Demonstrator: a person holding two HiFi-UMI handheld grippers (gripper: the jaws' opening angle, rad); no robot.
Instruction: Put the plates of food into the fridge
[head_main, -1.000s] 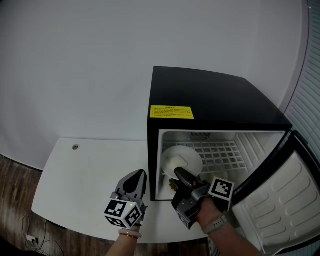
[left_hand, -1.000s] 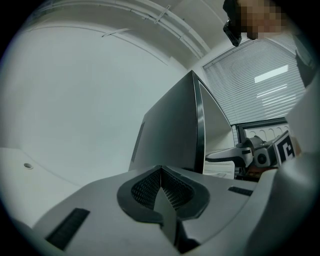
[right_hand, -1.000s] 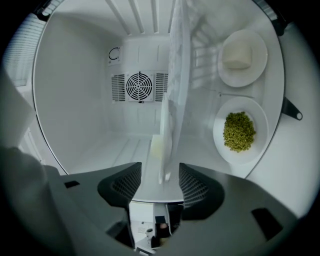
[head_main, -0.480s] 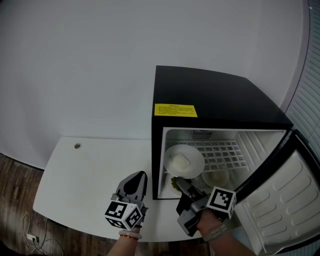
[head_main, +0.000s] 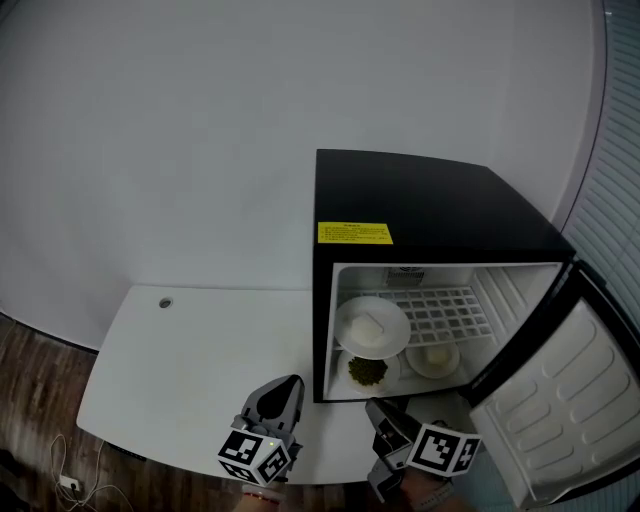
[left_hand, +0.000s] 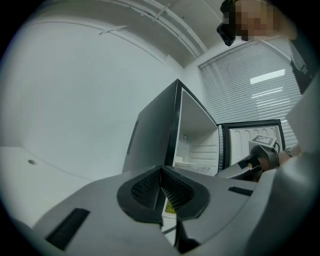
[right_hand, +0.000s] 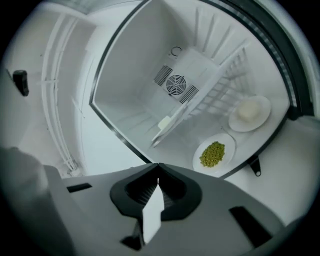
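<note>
Inside the fridge (head_main: 430, 215) three plates now rest: one with a white block (head_main: 372, 327) on the wire shelf, and a green-food plate (head_main: 367, 371) and a pale-food plate (head_main: 434, 357) below it. The right hand-held gripper (head_main: 378, 408) has backed out past the black front frame, and its jaws have just closed on nothing. The left hand-held gripper (head_main: 288, 385) is likewise shut and empty. With the table (head_main: 180, 350) bare, loading looks finished. The door (head_main: 575, 390) stands wide at the right, and both grippers hover near the table's front edge.
</note>
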